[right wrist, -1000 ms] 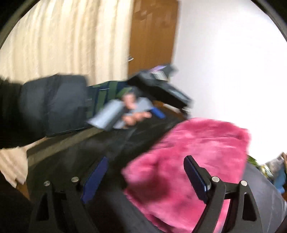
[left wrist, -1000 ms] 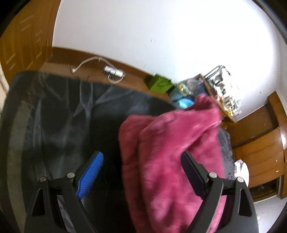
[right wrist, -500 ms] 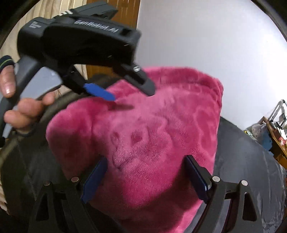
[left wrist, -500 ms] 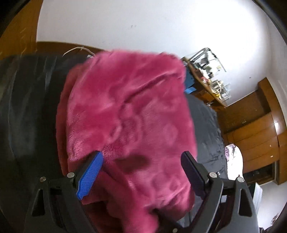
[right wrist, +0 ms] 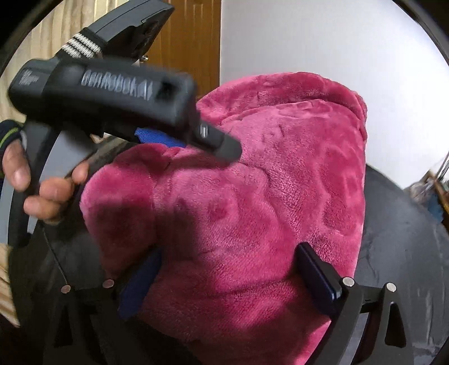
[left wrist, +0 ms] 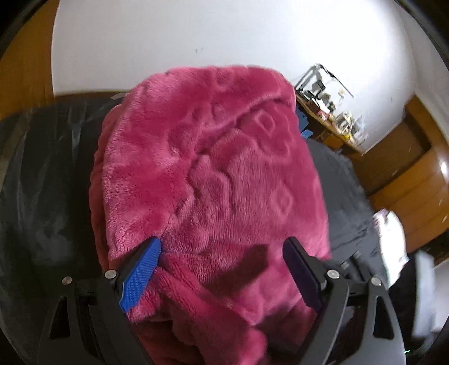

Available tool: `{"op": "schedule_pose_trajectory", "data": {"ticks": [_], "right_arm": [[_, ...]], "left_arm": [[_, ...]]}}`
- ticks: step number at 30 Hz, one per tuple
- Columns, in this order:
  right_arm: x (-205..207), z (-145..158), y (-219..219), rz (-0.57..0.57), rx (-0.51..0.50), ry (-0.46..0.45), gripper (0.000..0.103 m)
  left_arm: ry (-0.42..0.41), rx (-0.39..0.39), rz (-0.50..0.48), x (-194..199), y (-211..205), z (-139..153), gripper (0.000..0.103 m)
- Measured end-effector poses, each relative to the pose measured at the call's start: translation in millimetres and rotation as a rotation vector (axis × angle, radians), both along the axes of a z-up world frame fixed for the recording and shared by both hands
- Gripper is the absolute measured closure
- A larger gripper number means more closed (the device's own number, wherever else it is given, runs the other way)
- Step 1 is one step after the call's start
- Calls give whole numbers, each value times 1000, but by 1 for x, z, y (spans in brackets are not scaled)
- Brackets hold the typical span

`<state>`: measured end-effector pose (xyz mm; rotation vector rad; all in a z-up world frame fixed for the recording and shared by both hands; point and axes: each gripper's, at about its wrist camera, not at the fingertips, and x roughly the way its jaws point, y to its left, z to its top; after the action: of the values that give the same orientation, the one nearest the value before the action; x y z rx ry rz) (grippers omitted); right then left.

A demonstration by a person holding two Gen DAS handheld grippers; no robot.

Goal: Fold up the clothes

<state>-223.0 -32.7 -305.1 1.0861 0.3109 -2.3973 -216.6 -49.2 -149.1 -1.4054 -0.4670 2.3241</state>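
Left wrist view fills with the pink fleece garment (left wrist: pixel 213 174), folded thick on the dark bed (left wrist: pixel 42 182). Both the left gripper (left wrist: pixel 221 269) and right gripper (right wrist: pixel 227 278) straddle it, jaws spread, unclenched. Soft, bulky, light; best pinched at a folded edge.

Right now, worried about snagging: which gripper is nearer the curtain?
Left. The left gripper sits between the curtain and the right gripper, which rests farther across the pink garment.
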Motion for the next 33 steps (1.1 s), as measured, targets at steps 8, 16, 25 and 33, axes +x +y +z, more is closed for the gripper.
{"op": "schedule_pose_trajectory", "data": {"ticks": [8,16,25,33], "right_arm": [[-9,13,15,24,-67,-102,2],[-9,-5,10,-20,-50,-74,0],[-7,-8,14,-16,-40,-60,0],[4,-2,15,-22,-4,-55,0]], "left_arm": [[28,51,20,-77,-6,51,12],[-183,-69,44,-148,14,-7,12],[-192,-99,52,-170,16,-63,4],[-175,-22,53,-149,-4,-31,4]]}}
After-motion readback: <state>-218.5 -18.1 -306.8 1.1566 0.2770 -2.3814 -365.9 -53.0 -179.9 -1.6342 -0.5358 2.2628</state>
